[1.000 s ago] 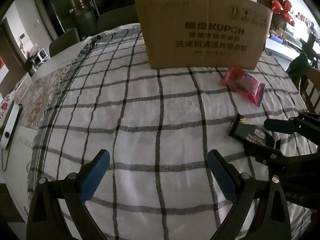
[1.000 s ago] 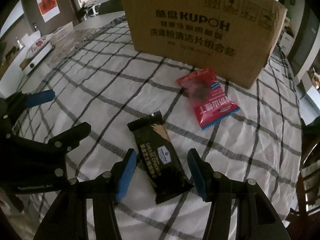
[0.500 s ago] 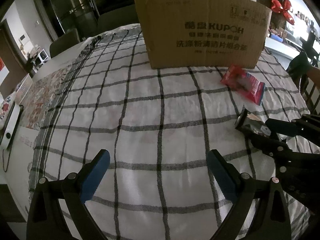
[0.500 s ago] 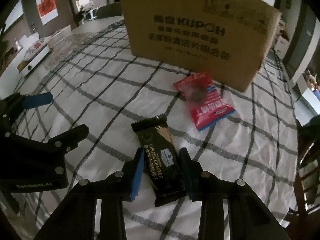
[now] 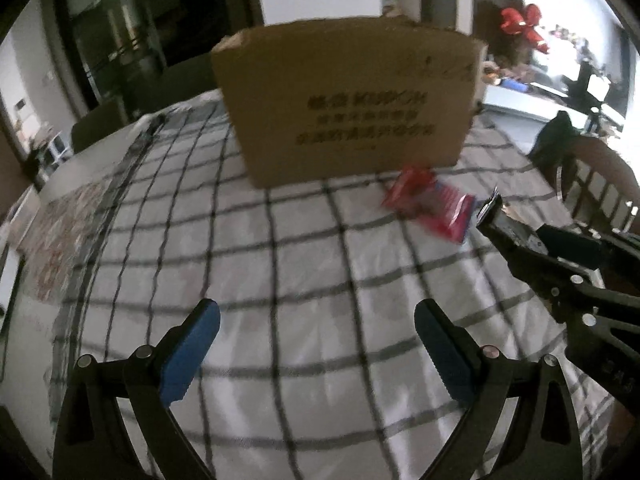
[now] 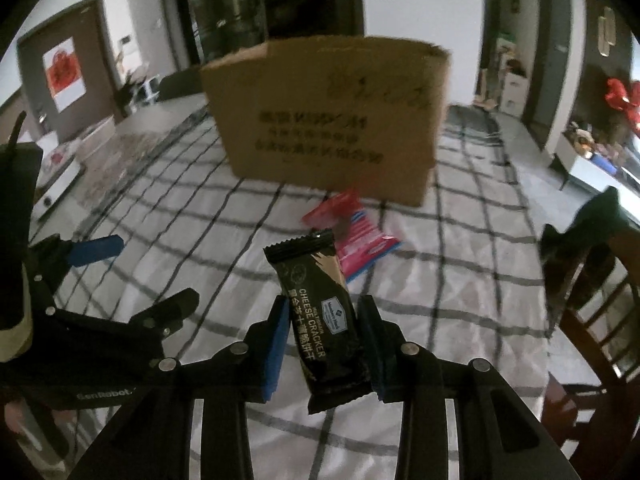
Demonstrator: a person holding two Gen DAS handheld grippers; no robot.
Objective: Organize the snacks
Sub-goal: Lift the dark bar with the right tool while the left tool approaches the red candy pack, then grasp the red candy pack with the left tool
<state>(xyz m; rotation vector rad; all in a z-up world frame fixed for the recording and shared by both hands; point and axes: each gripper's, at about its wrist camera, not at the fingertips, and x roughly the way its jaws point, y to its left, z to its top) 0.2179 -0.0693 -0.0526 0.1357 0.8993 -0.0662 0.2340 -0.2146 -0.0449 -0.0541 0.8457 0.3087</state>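
Cracker packet (image 6: 324, 316) in right gripper (image 6: 325, 340)

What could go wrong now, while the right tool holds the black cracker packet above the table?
The right tool grips the cracker packet only at its lower half, so the smooth wrapper may slip. The cardboard box has a tall wall; a low carry could hit it. The red packet lies on the way.
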